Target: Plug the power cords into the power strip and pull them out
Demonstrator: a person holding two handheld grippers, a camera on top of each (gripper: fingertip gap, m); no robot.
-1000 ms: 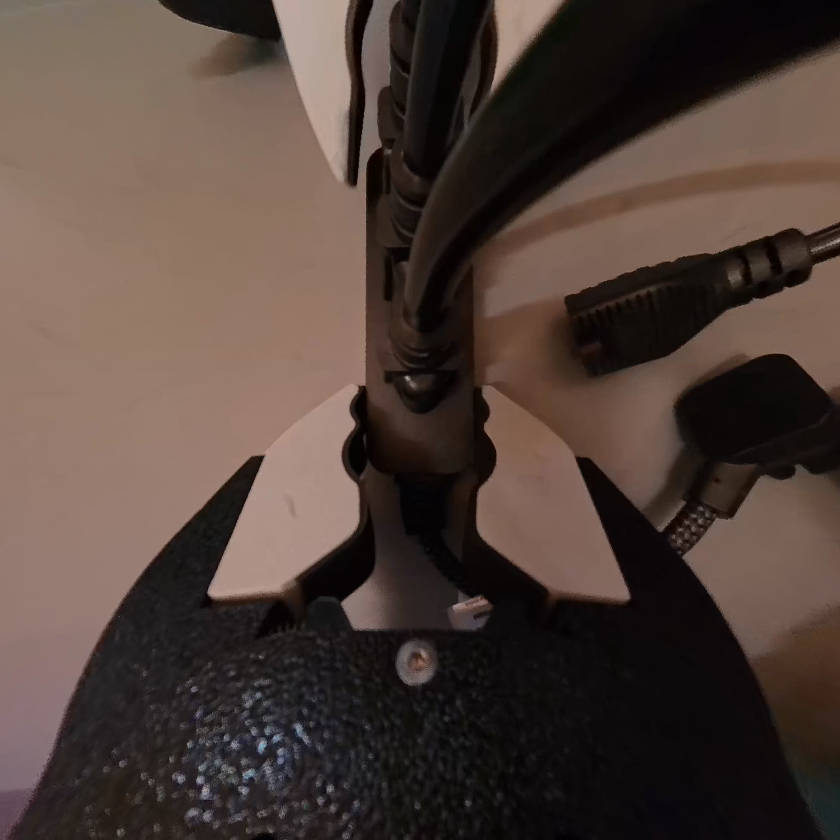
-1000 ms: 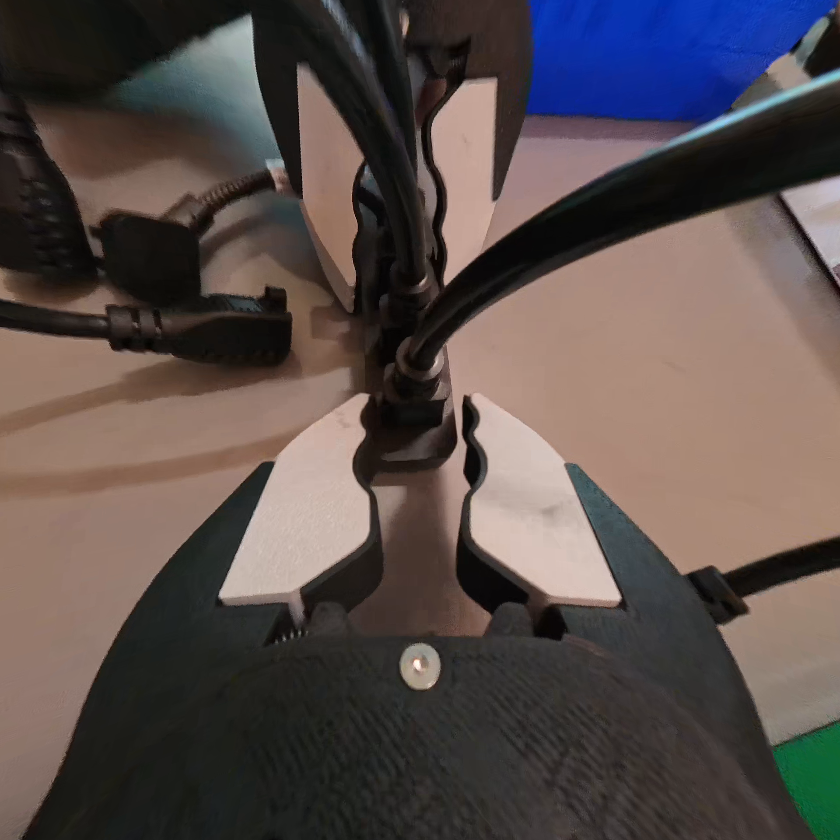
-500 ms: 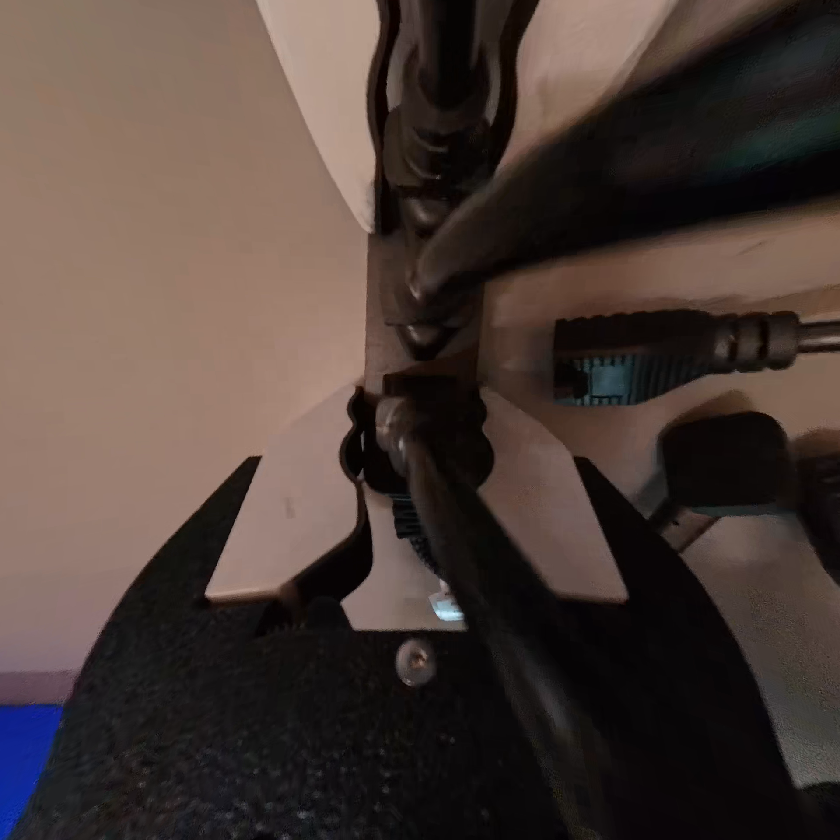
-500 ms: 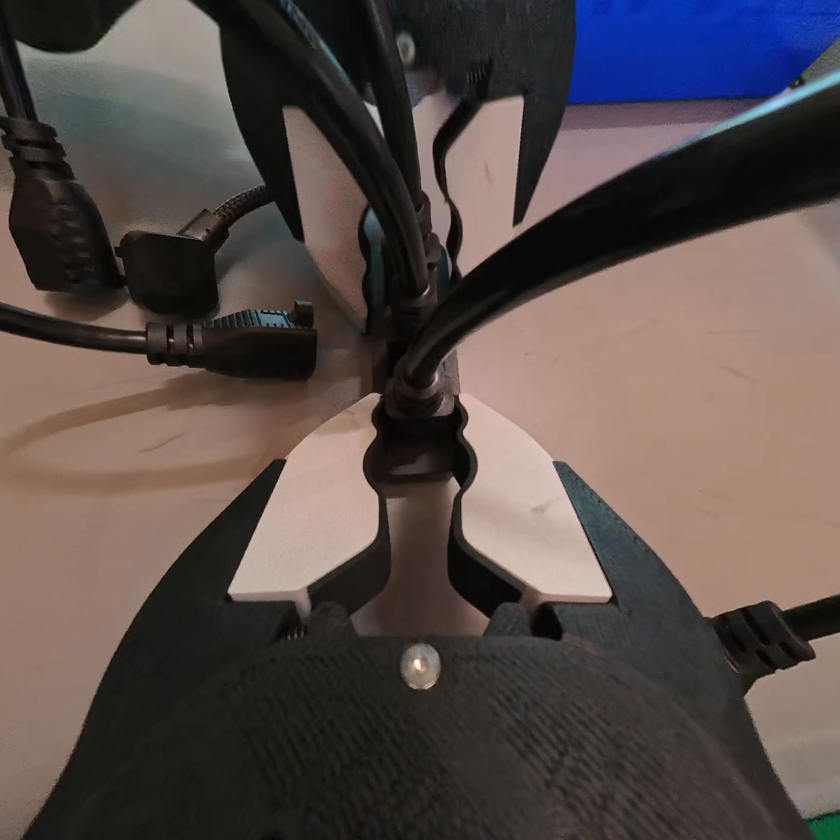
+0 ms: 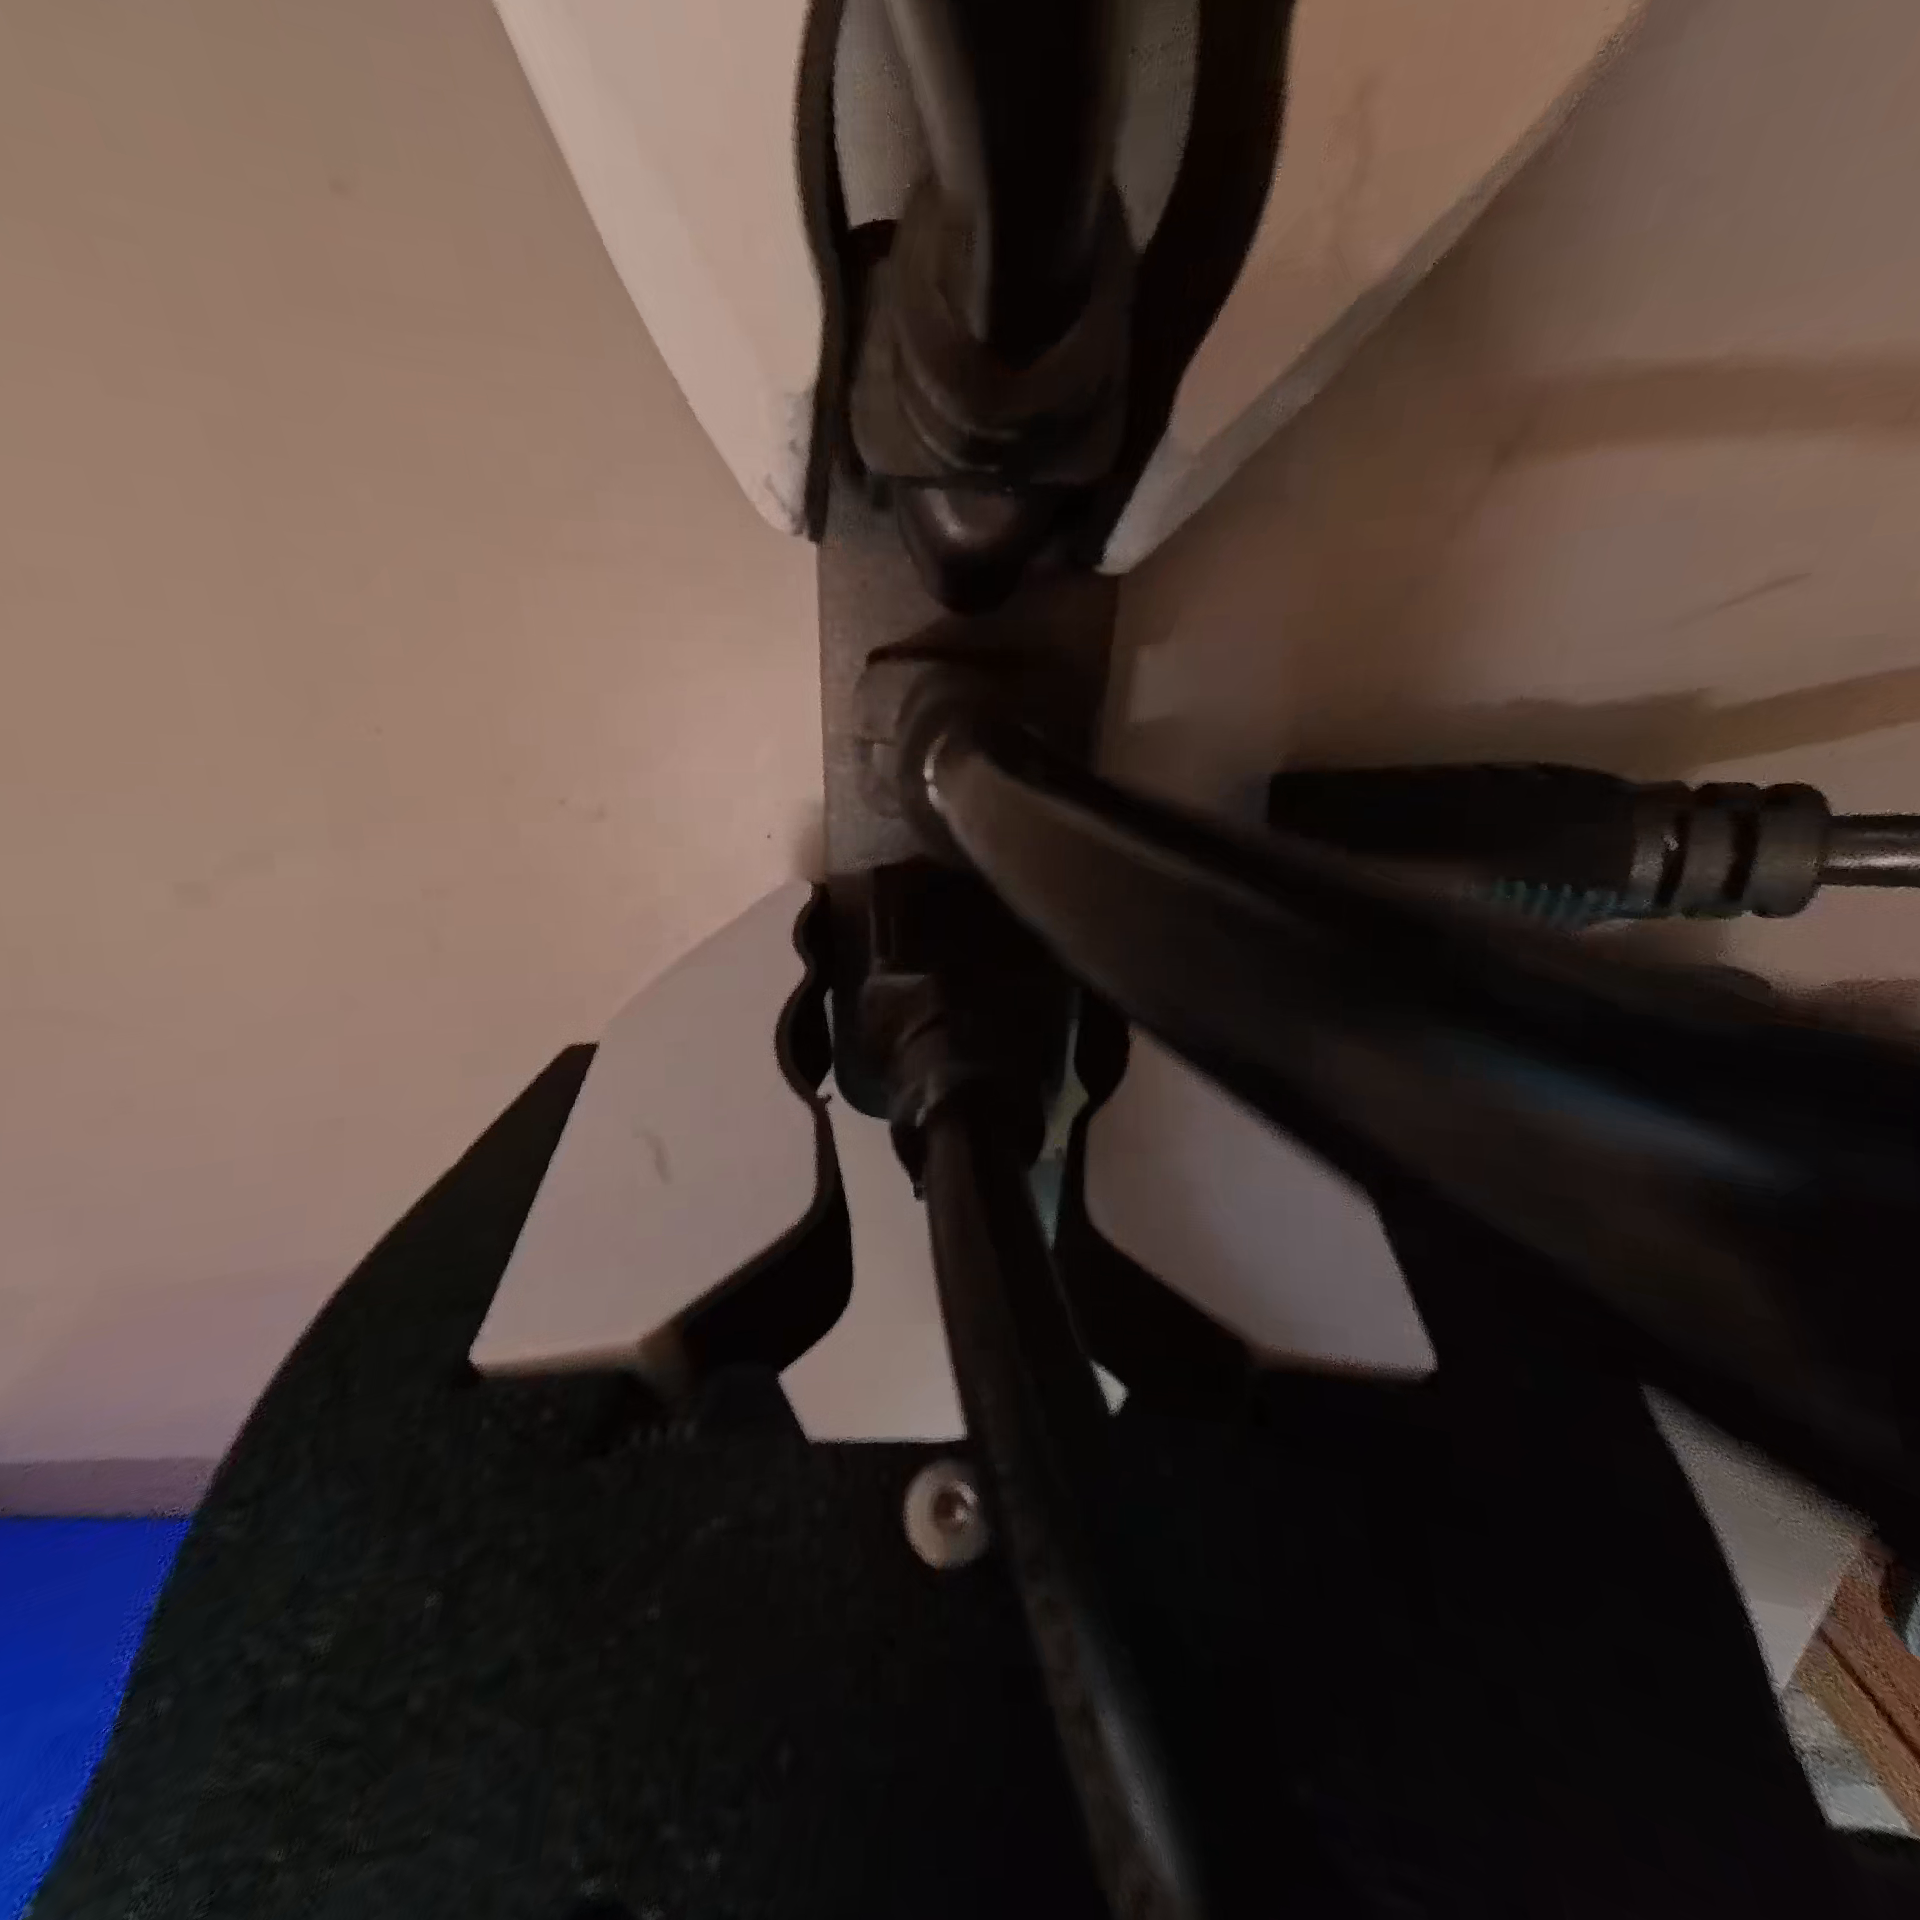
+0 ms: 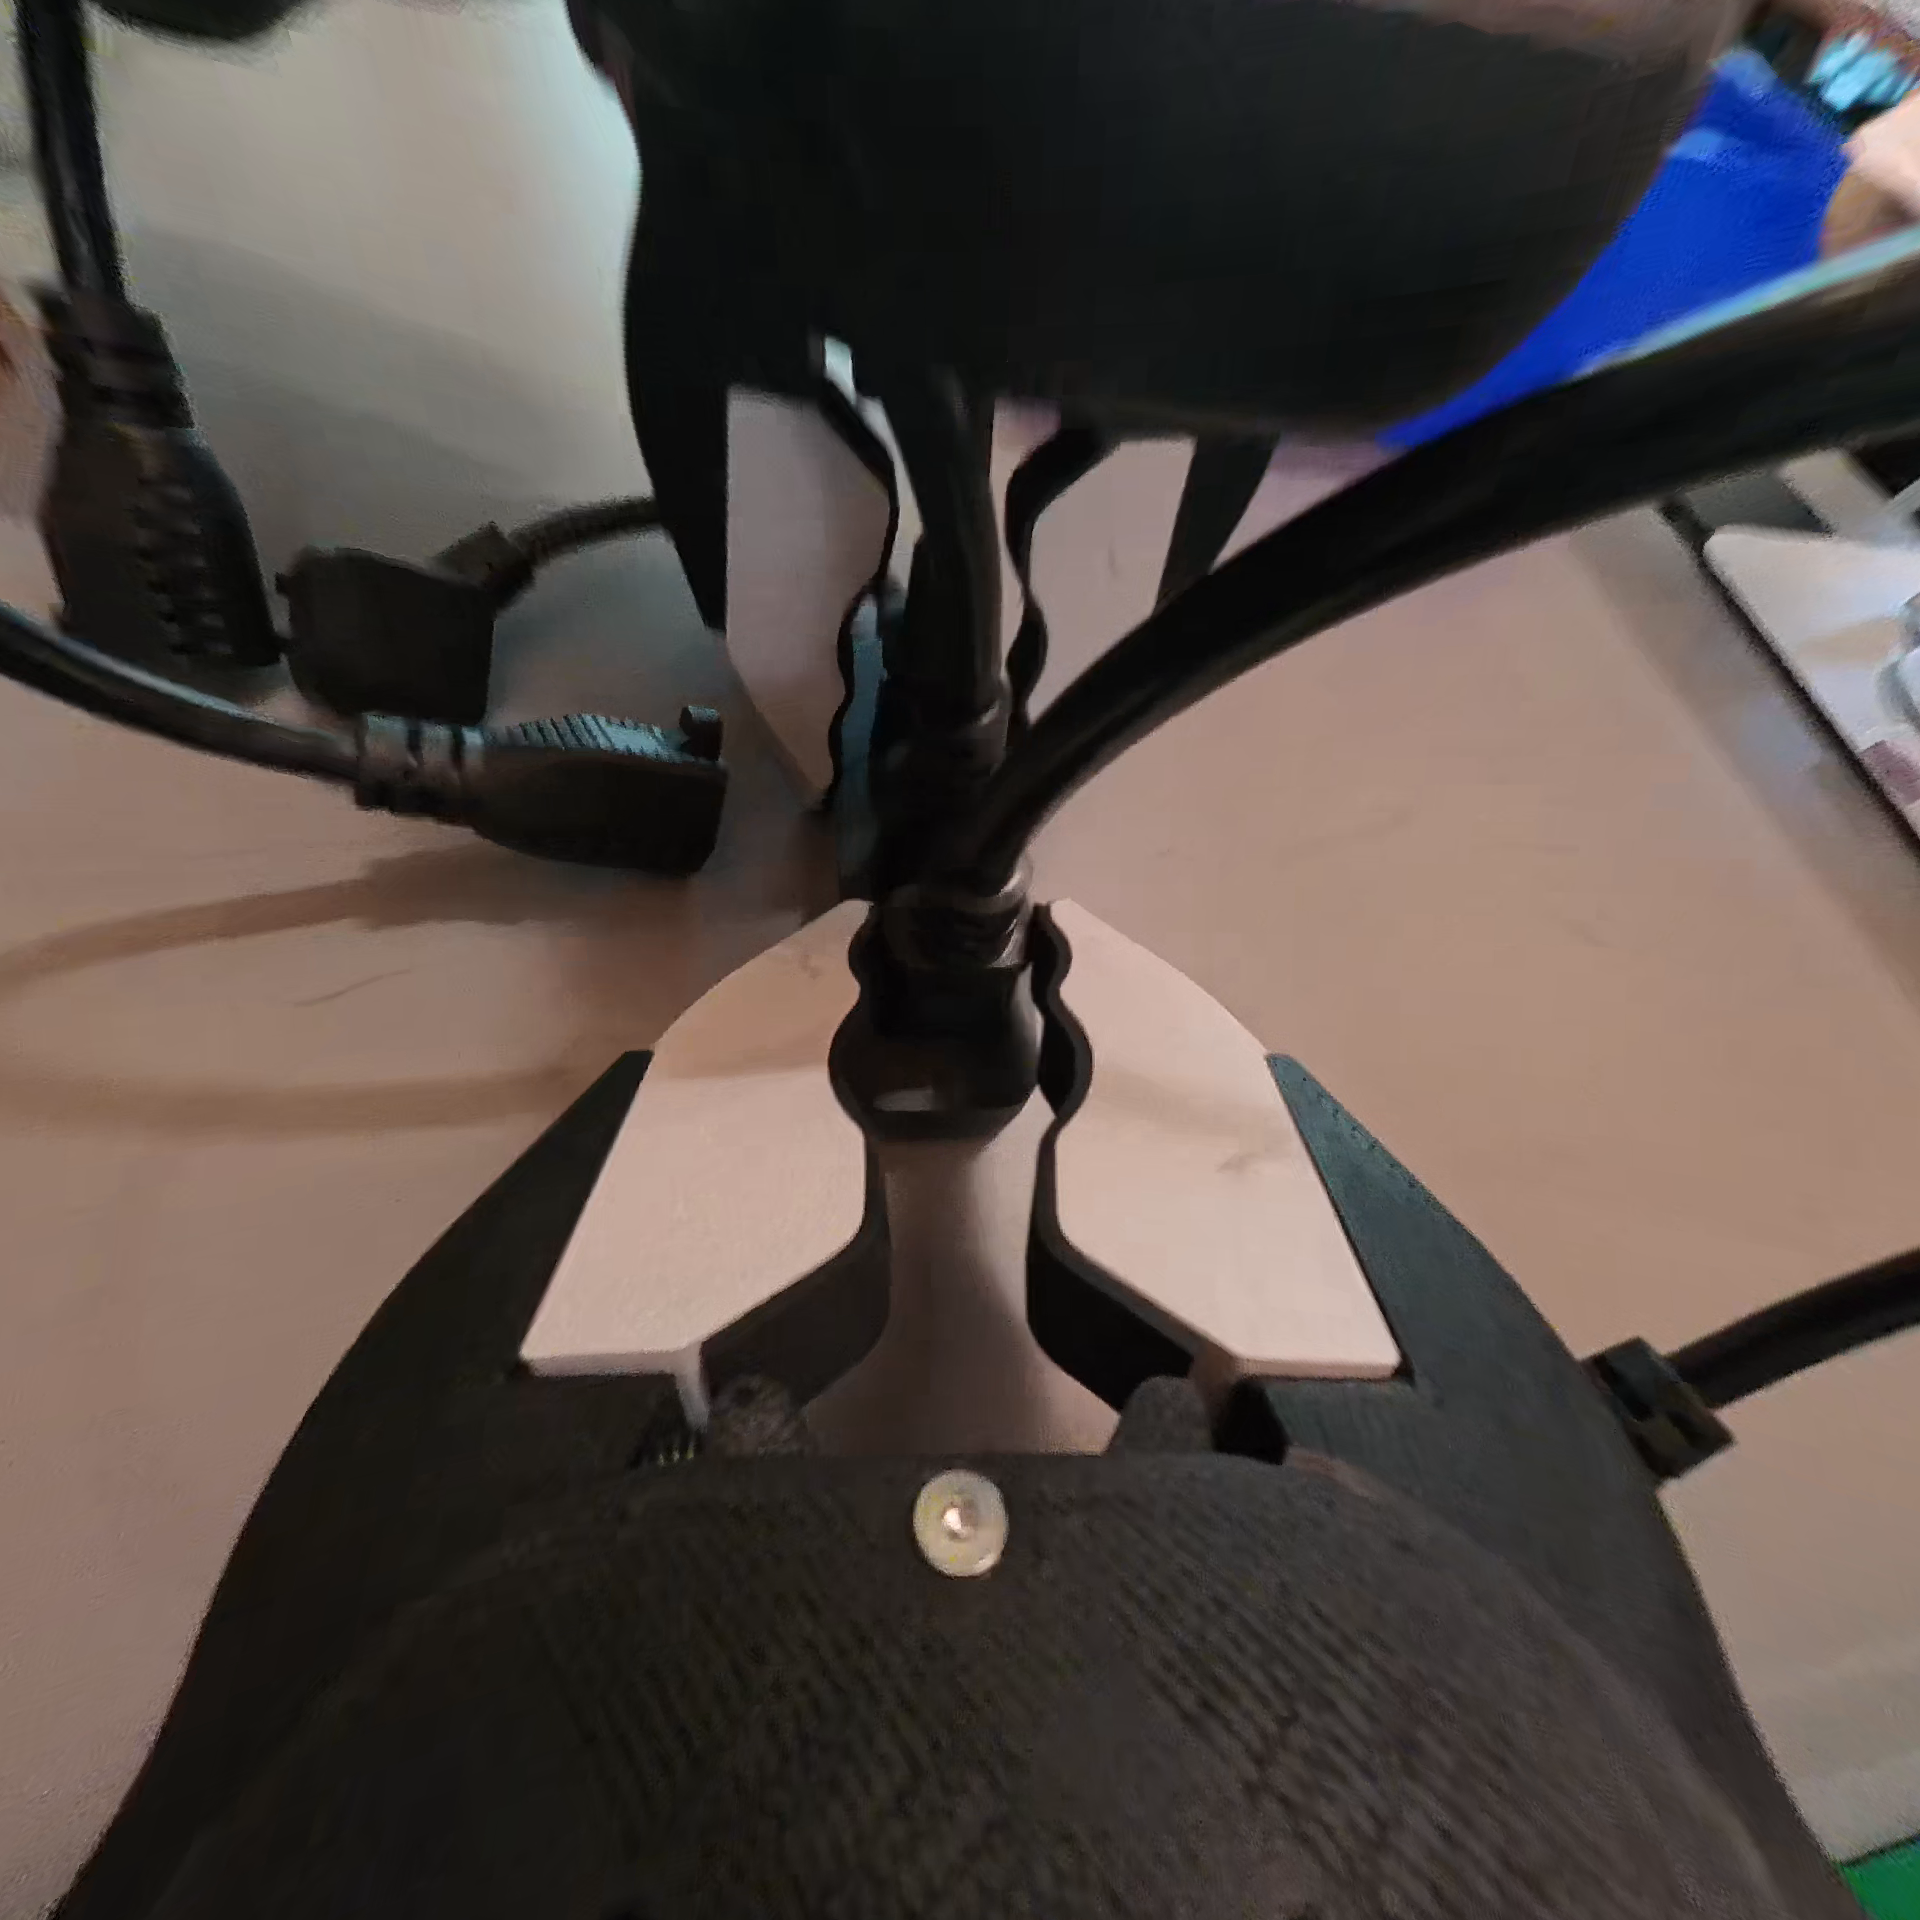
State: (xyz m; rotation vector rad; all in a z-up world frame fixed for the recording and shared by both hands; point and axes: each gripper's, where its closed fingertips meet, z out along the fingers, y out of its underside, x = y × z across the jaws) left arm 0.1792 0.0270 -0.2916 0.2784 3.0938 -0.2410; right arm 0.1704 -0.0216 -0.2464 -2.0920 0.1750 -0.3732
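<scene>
A narrow dark grey power strip [image 5: 857, 769] lies on the beige table between my two grippers. My left gripper [image 5: 956, 935] is shut on a black plug [image 5: 914, 997] at the strip's near end, and its cord runs back over the gripper. A thick black cord [image 5: 1351, 987] rises from a middle plug [image 5: 914, 727]. My right gripper [image 6: 951, 925] is shut on a black plug [image 6: 940, 1039] at the other end. It also shows in the left wrist view [image 5: 977, 520] at the top. The left gripper [image 6: 935, 665] shows opposite in the right wrist view.
Loose black plugs lie beside the strip: one ribbed plug [image 5: 1507, 831] [image 6: 582, 779], a flat angled plug [image 6: 384, 644] and a third [image 6: 145, 520]. Another black cord [image 6: 1787, 1340] lies at the right. A second tabletop [image 6: 1829, 634] adjoins at the far right.
My right gripper has closed from open onto its plug. My left gripper has shifted along the strip and now grips a plug, and both grippers have come closer together.
</scene>
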